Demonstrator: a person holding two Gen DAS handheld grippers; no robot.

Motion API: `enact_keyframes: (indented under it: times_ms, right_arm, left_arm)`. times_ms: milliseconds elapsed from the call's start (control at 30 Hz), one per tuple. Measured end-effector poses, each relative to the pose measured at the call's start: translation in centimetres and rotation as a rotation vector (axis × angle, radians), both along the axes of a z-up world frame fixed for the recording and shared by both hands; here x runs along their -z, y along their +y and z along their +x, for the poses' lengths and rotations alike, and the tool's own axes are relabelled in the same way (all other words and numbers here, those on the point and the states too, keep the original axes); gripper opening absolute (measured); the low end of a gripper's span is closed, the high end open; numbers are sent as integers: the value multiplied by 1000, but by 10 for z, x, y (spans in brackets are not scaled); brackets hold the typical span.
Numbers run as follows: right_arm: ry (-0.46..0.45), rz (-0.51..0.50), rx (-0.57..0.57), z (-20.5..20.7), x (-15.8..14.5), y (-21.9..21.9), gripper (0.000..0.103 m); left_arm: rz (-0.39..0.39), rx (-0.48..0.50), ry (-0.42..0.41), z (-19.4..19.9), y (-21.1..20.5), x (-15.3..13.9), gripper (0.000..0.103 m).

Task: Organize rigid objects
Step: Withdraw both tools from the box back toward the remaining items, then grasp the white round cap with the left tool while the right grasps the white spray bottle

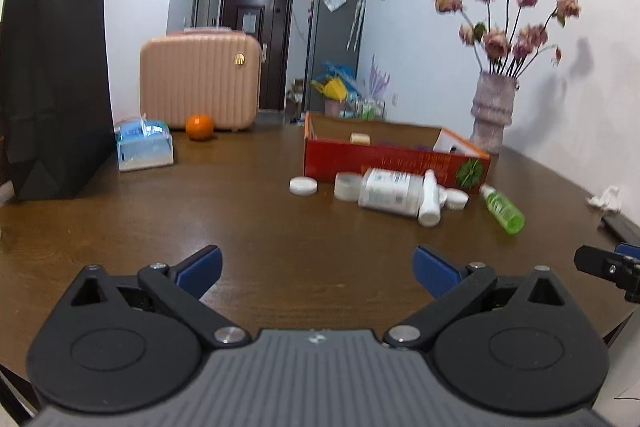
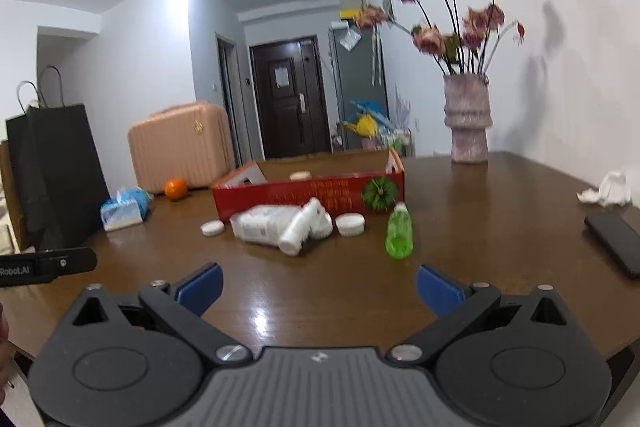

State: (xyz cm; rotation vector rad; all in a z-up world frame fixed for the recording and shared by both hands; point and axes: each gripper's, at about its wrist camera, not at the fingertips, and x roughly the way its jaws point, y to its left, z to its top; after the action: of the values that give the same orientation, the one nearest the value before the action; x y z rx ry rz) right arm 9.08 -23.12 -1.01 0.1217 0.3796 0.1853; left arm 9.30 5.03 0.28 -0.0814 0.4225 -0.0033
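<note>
While both tools, left tool (image 1: 317,269) and right tool (image 2: 319,287), hover released over the brown surface (image 1: 260,227), one green bottle (image 2: 399,231), two white bottles (image 2: 276,225) and seemingly three white lids (image 2: 350,224) lie before one red box (image 2: 304,195).

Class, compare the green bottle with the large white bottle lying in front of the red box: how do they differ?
The green bottle is slim and see-through green; the large white bottle is wider and opaque with a printed label. The green bottle lies alone; the white one has a small tube across it. Both lie on their sides.
</note>
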Motion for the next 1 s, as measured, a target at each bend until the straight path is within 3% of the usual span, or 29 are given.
enact_keyframes:
  times_ms: [233, 433, 600, 700, 733, 800, 867, 1000]
  right_arm:
    - [124, 21, -38, 44, 15, 5, 92]
    - [146, 5, -75, 93, 15, 22, 86]
    - [166, -15, -108, 139, 14, 38, 82]
    - [178, -33, -121, 166, 16, 48, 69]
    - [182, -38, -125, 176, 16, 50, 64]
    - [197, -41, -125, 198, 17, 53, 55]
    - [229, 10, -126, 220, 18, 50, 44]
    - [268, 37, -126, 247, 24, 53, 40]
  left_arm:
    - [26, -12, 71, 49, 6, 11, 103]
    - [53, 19, 105, 104, 11, 13, 103]
    - [104, 36, 178, 172, 20, 18, 103]
    - [108, 73, 184, 210, 25, 21, 102]
    - [108, 79, 196, 224, 25, 23, 100]
    - [113, 68, 224, 250, 26, 30, 79]
    - [111, 84, 247, 271, 26, 37, 70]
    - [76, 91, 263, 298, 31, 45, 62]
